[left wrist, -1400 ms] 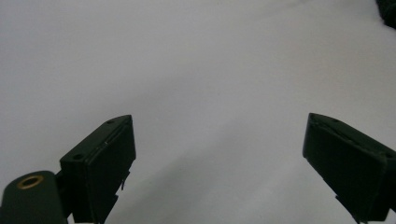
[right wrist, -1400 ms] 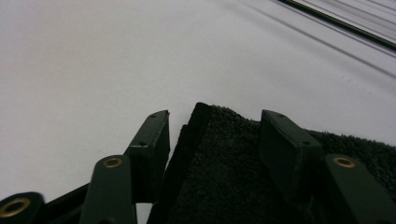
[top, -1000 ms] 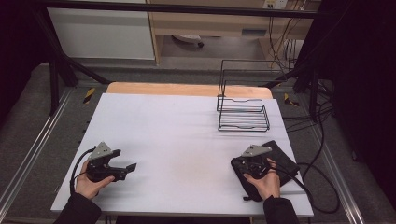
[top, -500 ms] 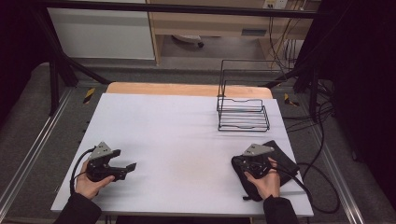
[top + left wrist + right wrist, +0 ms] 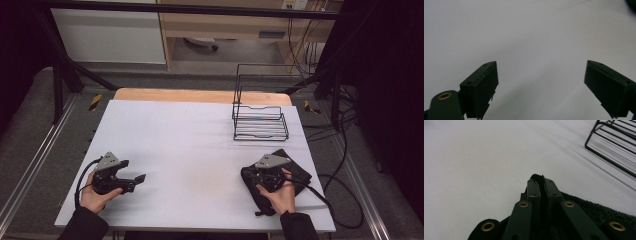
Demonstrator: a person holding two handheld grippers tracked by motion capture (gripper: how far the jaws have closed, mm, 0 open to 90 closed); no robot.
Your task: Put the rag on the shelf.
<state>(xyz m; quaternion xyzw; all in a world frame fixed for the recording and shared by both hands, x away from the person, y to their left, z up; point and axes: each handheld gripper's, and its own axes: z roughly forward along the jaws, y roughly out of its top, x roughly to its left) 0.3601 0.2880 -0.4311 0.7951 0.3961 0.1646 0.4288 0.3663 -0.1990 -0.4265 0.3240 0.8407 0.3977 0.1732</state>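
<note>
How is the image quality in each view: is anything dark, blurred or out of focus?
High view: table evenly lit, surroundings dark, wire rack sharp. Left gripper view: open left tool slightly soft, bare surface, faint shadows. Right gripper view: right tool pinching black cloth is sharp; the rack is blurred.

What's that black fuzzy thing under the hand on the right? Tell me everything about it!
It is a black cloth, fuzzy like a towel, lying flat and folded on the white table near its right front corner, just in front of the wire rack. The right tool sits on it, its jaws shut on a pinched-up bit of the cloth's edge. The hand holding that tool is above part of it.
</note>
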